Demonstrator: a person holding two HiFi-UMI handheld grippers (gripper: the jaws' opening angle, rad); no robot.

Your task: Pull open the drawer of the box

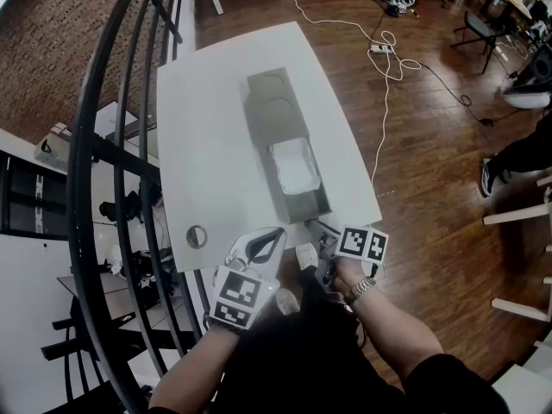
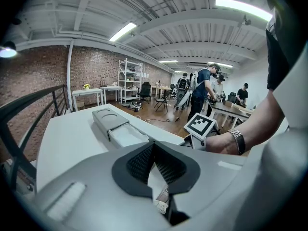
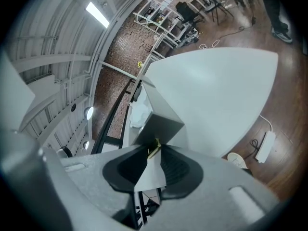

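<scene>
Drawer point(image 1: 307, 202) stands pulled out, white cloth point(image 1: 295, 164) inside. Right gripper point(image 3: 153, 152) pinches a small yellow tab point(image 3: 155, 147) at its front, mostly hidden by the jaws; left gripper point(image 2: 154, 145) closed, empty.

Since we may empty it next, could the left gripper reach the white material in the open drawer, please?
Probably yes. The drawer stands open, its white material uncovered from above; only bare table lies between it and the left gripper. The right gripper holds the drawer's front end, clear of it.
</scene>
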